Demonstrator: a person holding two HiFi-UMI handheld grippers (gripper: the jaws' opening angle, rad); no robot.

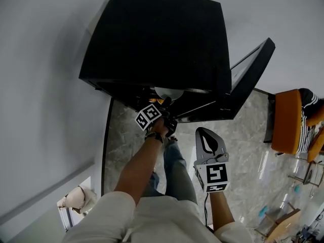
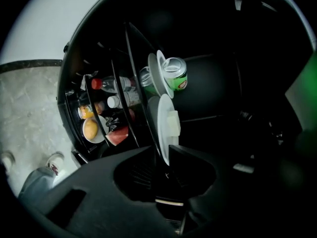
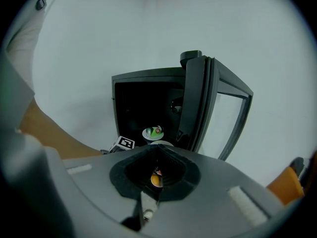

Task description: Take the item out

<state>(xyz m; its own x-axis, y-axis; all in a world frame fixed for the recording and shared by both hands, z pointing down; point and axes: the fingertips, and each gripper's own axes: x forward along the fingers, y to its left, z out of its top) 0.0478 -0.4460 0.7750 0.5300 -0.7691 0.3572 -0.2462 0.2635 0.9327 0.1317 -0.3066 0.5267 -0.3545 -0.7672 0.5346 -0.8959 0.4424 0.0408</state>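
Since the left gripper is drawn narrow on only the near rim of the white plate, the hold is judged a thin one. The plate is pinched at its edge while it lies on a wire shelf inside the black cabinet. A pale block is carried loose on the plate, and it can be slid off if the plate is tipped while being drawn out. Just beyond, on the same shelf, a green can is seen standing on a second plate. The can may be knocked over if the held plate is lifted or swung toward it. On the shelves below, bottles, a bowl with something orange in it and a red slice are stored, apart from the likely path. If the plate is pulled at an angle, its rim can be caught on the shelf wires or the cabinet frame, and the pinch may then be lost. The right gripper is held closed and empty outside the cabinet, low in front of the open door. No support is therefore offered under the plate should the rim slip.
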